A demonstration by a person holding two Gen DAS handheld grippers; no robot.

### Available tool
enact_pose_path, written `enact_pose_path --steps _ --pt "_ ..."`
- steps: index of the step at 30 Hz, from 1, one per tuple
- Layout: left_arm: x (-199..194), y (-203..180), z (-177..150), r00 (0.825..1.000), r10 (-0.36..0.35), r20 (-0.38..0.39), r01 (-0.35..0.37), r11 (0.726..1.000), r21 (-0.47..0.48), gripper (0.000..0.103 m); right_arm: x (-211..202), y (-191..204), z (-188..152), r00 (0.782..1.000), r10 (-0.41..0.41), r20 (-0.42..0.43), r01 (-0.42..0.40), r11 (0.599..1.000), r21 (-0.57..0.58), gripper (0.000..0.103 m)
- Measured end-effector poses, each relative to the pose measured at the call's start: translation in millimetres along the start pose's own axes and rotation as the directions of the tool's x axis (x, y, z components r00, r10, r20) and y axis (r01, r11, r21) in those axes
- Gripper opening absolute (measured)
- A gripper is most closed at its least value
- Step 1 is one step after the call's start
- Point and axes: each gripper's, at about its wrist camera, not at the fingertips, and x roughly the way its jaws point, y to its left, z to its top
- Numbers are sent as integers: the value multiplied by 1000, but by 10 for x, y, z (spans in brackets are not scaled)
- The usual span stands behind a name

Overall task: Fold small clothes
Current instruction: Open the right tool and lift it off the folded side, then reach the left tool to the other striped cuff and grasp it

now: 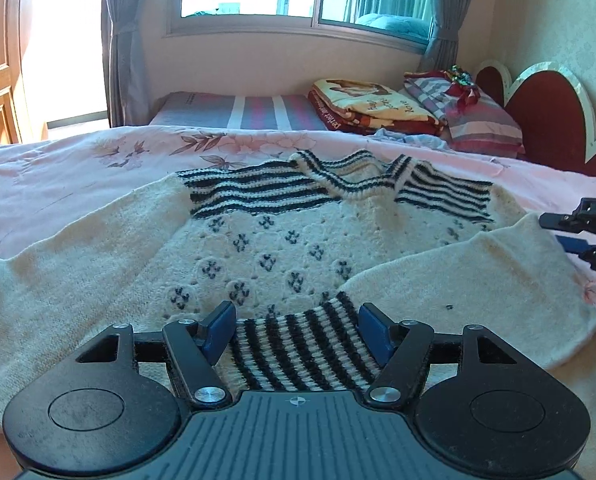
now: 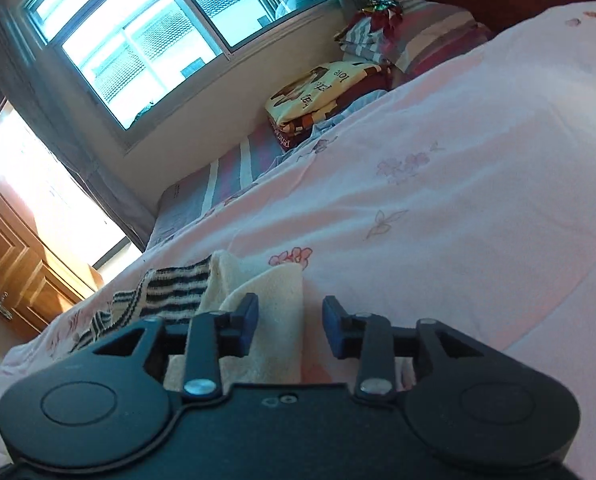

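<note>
1. Item: small knitted sweater [image 1: 282, 248], cream with dark motifs and black-and-white striped yoke, collar and cuffs. It lies spread front-up on the pink floral bedspread [image 1: 58, 168], collar toward the window.

2. Sleeves: the sleeve on my left side [image 1: 58, 264] lies stretched outward, unfolded. The sleeve on my right side [image 1: 470, 280] is already turned inward across the body, and its striped cuff [image 1: 302, 352] lies at the near edge.

3. My left gripper [image 1: 296, 330]: jaws stand wide apart, one blue pad either side of the striped cuff. The pads do not press on the knit, so I hold nothing there.

4. My right gripper [image 2: 290, 326]: jaws part-open, not gripping. A fold of cream knit [image 2: 274, 320] lies between the pads, touching the pad on the left or very near it and clear of the other. In the left wrist view this gripper sits at the sweater's right edge, by the sleeve fold.

5. Step in hand, as I judge it: first sleeve fold laid down and let go; second sleeve not yet begun.

6. Next move calls for: my left gripper to go to the outstretched sleeve, pinch it near the cuff and carry it across the chest. My right gripper should draw clear without dragging the loose knit.

7. Other stock: folded blankets [image 1: 374, 104] and pillows [image 1: 478, 120] at the far side, well apart from the work.
</note>
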Motion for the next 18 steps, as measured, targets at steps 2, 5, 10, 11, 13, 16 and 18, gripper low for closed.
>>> enact_pose_path --steps 2,5,10,11,13,16,18 --pt "50 -65 -34 1000 30 2 -30 998 56 68 55 20 -7 999 28 -30 -29 999 -34 8" --pt "48 -130 -41 998 61 6 -62 997 54 69 -1 130 -49 999 -41 26 45 986 -160 8" --pt "56 -146 -37 997 76 8 -76 996 37 70 21 168 -96 994 -111 21 113 971 -213 9" --pt "56 -149 -35 997 76 7 -77 996 40 70 -48 222 -107 991 -130 42 136 964 -228 21" --pt "53 -148 -33 997 76 6 -76 996 42 70 -272 330 -177 989 -106 105 131 951 -280 24" --pt "54 -158 -37 997 82 12 -82 996 44 71 -450 444 -414 989 -80 120 121 918 -379 23" --pt "55 -170 -41 996 85 18 -86 995 48 72 -292 450 -567 989 -146 21 140 889 -437 26"
